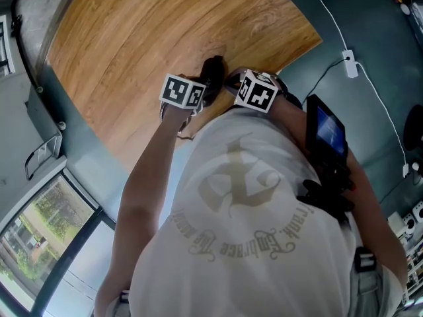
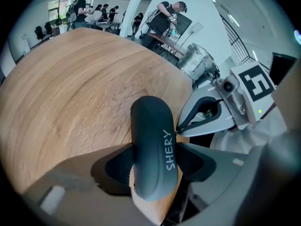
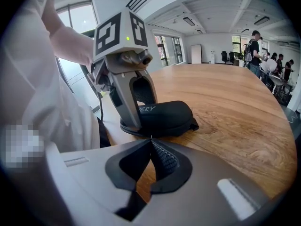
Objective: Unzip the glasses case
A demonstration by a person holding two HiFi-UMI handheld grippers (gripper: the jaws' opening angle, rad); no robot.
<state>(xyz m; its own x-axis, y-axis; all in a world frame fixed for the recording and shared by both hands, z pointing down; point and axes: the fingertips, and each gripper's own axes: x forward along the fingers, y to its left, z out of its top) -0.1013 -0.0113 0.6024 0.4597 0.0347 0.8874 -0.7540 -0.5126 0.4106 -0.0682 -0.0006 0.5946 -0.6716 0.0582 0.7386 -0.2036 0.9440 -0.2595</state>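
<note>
**Glasses case (image 2: 153,145) braced, zip not yet run**

In the left tool view, my left tool (image 2: 155,165) is clamped across the dark case at centre frame, one pad on each long side. It pins the case to the wooden counter (image 2: 70,88), close to the counter's edge. In the right tool view, my right tool (image 3: 150,139) is fully closed at lower centre. Its tips meet at the case's seam, seemingly pinching the tiny zip pull (image 2: 178,132). The case looks closed, so I judge the unzipping is just starting. Next I should draw the pull along the seam while my left tool keeps the case steady.
</note>
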